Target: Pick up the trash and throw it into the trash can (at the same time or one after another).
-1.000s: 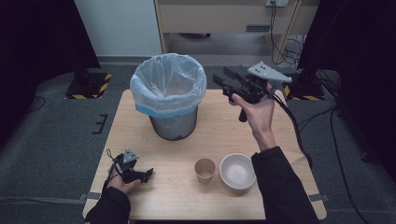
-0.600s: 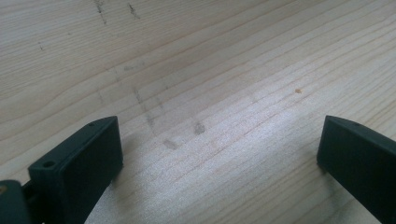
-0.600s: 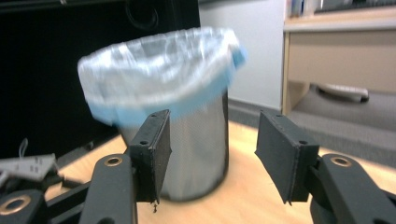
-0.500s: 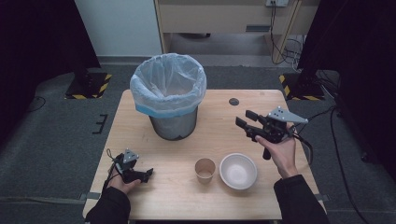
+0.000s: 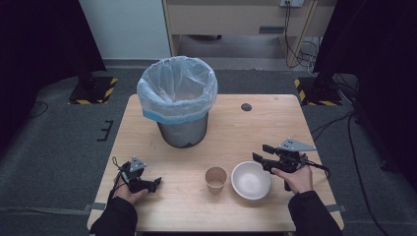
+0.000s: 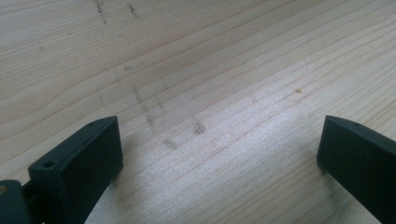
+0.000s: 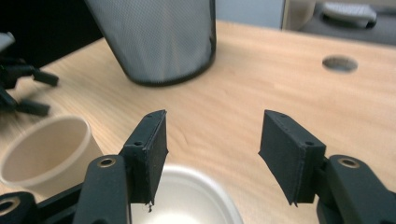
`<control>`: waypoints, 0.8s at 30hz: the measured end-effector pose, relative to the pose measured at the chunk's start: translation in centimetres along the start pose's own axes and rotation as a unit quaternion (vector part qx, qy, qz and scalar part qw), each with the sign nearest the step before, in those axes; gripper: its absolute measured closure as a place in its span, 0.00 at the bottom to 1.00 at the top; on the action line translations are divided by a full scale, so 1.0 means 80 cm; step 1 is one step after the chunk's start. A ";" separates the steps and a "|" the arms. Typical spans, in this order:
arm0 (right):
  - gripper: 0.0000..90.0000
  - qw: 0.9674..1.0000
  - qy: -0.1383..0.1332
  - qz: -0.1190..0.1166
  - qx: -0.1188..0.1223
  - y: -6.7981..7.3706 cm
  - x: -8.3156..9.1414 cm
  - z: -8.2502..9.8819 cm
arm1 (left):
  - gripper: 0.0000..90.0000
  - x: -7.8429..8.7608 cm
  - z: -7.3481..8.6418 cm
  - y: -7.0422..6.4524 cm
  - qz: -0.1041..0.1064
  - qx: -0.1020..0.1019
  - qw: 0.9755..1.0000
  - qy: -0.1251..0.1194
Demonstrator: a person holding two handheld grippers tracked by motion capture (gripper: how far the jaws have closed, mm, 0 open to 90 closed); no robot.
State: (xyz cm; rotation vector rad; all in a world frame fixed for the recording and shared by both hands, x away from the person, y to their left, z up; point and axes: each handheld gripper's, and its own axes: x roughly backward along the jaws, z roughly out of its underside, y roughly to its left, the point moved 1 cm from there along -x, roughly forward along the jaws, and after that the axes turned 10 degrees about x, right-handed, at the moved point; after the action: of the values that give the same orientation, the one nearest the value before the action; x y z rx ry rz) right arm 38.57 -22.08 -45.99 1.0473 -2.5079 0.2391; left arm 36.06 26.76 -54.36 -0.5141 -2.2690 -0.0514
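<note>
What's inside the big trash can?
The trash can is lined with a pale plastic bag folded over its rim. From the high view, the bag's inside looks whitish with nothing clearly lying in it, but its bottom is too hazy to be sure.

This looks like a lab or recording studio: a plain wooden table [image 5: 275,123] stands on grey carpet [image 5: 59,142], flanked by black curtains [image 5: 39,39], stand bases marked with yellow-black hazard tape [image 5: 93,89], and loose cables [image 5: 344,123] across the floor.
</note>
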 end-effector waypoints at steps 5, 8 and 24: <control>0.46 1.000 0.028 -0.004 -0.009 -0.006 -0.007 0.022 | 0.00 0.000 0.000 0.000 0.000 0.000 1.000 0.000; 0.46 0.999 0.043 -0.006 -0.011 -0.009 -0.011 0.032 | 0.00 0.000 0.000 0.000 0.000 0.000 1.000 0.000; 0.61 0.989 0.144 -0.024 -0.013 -0.011 -0.032 0.065 | 0.00 0.000 0.000 0.000 0.000 0.000 1.000 -0.001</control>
State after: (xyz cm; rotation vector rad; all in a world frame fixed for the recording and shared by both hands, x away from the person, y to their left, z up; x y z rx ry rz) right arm 39.24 -22.64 -51.81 0.9862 -2.2200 0.3184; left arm 36.04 26.74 -54.36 -0.5153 -2.2699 -0.0514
